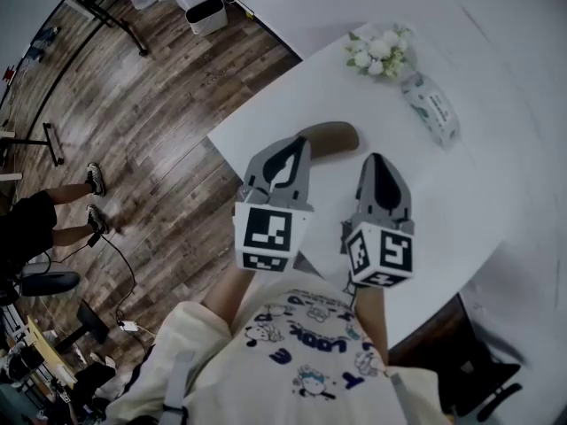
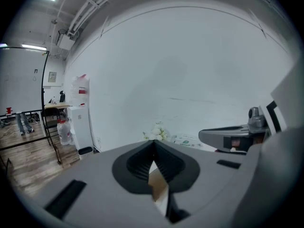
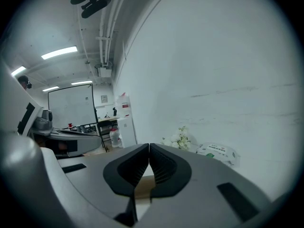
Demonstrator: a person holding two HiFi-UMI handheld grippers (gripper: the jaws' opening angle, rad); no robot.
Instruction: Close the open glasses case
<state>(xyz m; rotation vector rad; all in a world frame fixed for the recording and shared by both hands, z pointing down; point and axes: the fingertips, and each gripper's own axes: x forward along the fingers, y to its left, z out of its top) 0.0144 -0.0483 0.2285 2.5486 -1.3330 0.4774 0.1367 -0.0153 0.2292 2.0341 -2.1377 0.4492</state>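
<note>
The left gripper (image 1: 304, 140) and right gripper (image 1: 376, 158) are hovering side by side over the table (image 1: 496, 149), each holding its jaws together.

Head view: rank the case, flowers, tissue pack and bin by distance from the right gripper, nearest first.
1. Case, just up-left of the right gripper.
2. Tissue pack, up-right.
3. Flowers, farther back.
4. Bin, top left, on the floor.

Floor: dark wood planks (image 1: 159, 122), upper left of head view. White table (image 1: 461, 211), centre-right. White waste bin (image 1: 206, 14), top edge. Plain white wall (image 2: 190, 65) fills left gripper view. Whiteboard (image 3: 76, 103), left of right gripper view. Ceiling strip lights (image 3: 59, 52), lit.
</note>
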